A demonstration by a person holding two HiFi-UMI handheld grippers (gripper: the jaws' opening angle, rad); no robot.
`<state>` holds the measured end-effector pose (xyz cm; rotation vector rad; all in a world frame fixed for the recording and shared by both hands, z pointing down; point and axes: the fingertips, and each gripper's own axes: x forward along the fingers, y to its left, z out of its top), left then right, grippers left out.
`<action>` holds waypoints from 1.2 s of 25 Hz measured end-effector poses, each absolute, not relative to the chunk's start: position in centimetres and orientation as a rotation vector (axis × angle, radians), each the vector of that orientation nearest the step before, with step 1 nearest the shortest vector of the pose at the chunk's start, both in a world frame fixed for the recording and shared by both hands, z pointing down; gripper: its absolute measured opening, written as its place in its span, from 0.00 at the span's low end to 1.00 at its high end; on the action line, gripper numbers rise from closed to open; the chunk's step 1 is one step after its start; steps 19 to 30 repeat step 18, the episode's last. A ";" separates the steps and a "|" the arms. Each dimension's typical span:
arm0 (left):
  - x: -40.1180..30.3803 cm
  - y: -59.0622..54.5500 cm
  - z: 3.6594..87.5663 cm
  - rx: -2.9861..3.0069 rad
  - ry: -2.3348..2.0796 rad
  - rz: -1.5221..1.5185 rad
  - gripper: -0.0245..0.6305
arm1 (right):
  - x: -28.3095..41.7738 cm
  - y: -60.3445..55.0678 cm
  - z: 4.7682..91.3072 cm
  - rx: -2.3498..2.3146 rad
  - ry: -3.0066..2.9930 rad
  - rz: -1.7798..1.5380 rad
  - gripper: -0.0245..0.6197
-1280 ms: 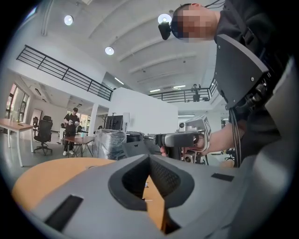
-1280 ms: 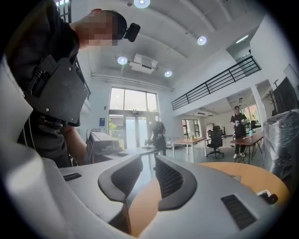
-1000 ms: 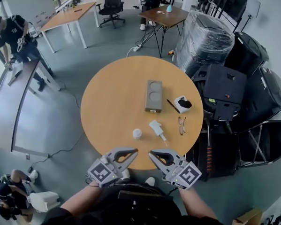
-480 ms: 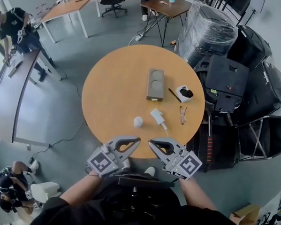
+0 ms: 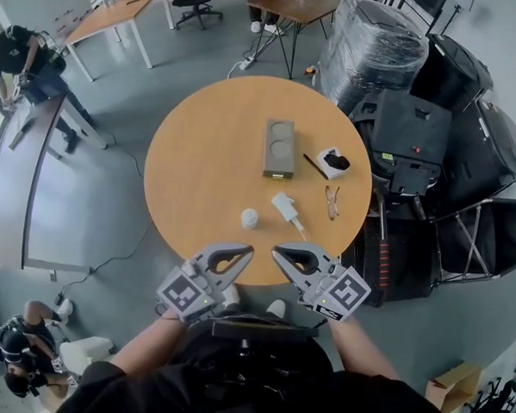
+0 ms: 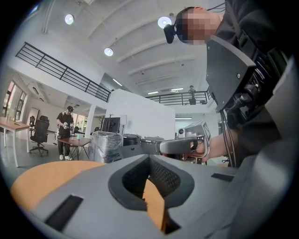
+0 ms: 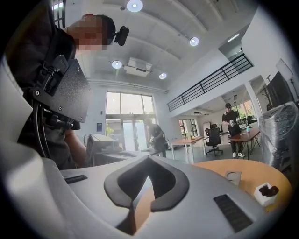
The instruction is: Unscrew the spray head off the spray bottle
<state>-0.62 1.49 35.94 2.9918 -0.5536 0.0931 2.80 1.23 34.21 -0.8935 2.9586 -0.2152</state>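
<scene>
In the head view, little is seen to have changed over the last second; the left gripper and the right gripper have been kept side by side over the near edge of the round worktop, and nothing on it has been moved; only the framing has shifted slightly. The spray head is found lying on its side near the middle of the worktop's near part, white, with a thin dip tube trailing towards the near right; the small white spray bottle stands just left of it, apart. The unscrewing is therefore judged done, with no step in hand.

In the left gripper view, the jaws are seen closed together with nothing held.

In the right gripper view, the jaws are likewise brought fully together and empty.
</scene>
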 end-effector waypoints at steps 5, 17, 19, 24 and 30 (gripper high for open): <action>-0.6 1.6 36.1 2.979 -0.547 0.097 0.06 | 2.5 1.6 34.1 -0.887 2.970 -0.197 0.05; -1.2 2.1 36.6 2.984 -0.548 0.102 0.06 | 1.8 2.2 34.4 -0.904 2.984 -0.188 0.05; -1.2 2.1 36.7 2.981 -0.546 0.104 0.06 | 1.8 2.3 34.5 -0.906 2.985 -0.189 0.05; -1.2 2.1 36.7 2.981 -0.546 0.104 0.06 | 1.8 2.3 34.5 -0.906 2.985 -0.189 0.05; -1.2 2.1 36.7 2.981 -0.546 0.104 0.06 | 1.8 2.3 34.5 -0.906 2.985 -0.189 0.05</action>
